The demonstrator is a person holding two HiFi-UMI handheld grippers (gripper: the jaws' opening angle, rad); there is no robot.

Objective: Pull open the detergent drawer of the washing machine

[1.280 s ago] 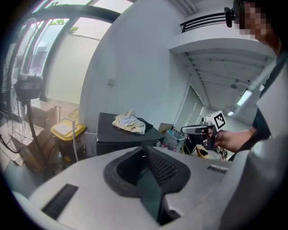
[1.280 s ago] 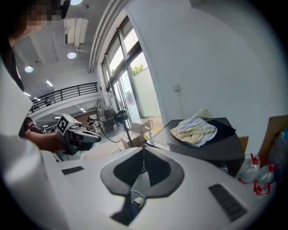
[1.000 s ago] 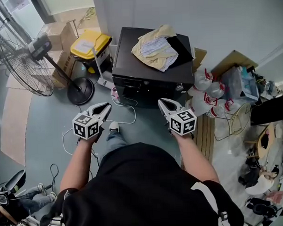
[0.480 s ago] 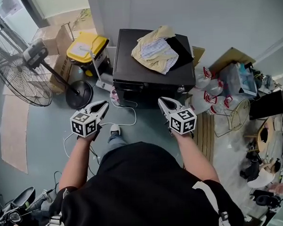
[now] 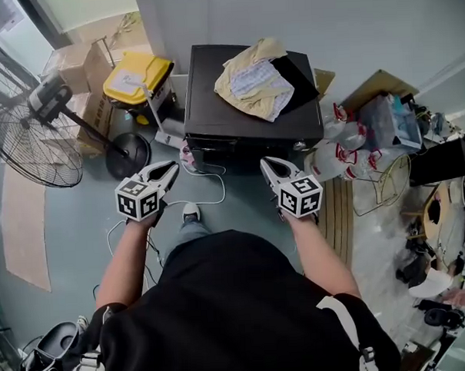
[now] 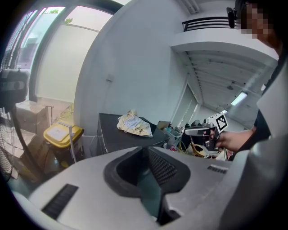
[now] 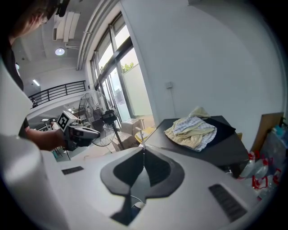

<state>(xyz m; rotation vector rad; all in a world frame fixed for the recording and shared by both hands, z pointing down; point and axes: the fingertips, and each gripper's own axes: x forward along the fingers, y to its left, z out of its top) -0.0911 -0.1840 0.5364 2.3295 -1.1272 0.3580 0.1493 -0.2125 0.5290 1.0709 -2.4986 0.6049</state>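
Observation:
The black washing machine [image 5: 213,105] stands against the wall with a crumpled yellowish cloth [image 5: 255,80] on its top. Its front panel [image 5: 246,148] is seen steeply from above, and I cannot make out the detergent drawer. My left gripper [image 5: 174,169] hangs shut and empty before the machine's left front corner, clear of it. My right gripper [image 5: 264,166] is shut and empty too, just short of the front panel's right half. The left gripper view shows the machine [image 6: 121,134] and cloth [image 6: 133,124] beyond the left gripper's closed tips [image 6: 145,148]. The right gripper [image 7: 144,146] points at the machine [image 7: 216,143].
A standing fan [image 5: 30,136] and a yellow-lidded bin [image 5: 139,73] sit left of the machine, with cardboard boxes behind. A white cable [image 5: 206,193] lies on the floor by my foot. Plastic bags [image 5: 346,149], a wire basket [image 5: 379,197] and clutter crowd the right side.
Both grippers have drifted a little closer to the machine's front, still shut. The head view has shifted, so the fan sits further left.

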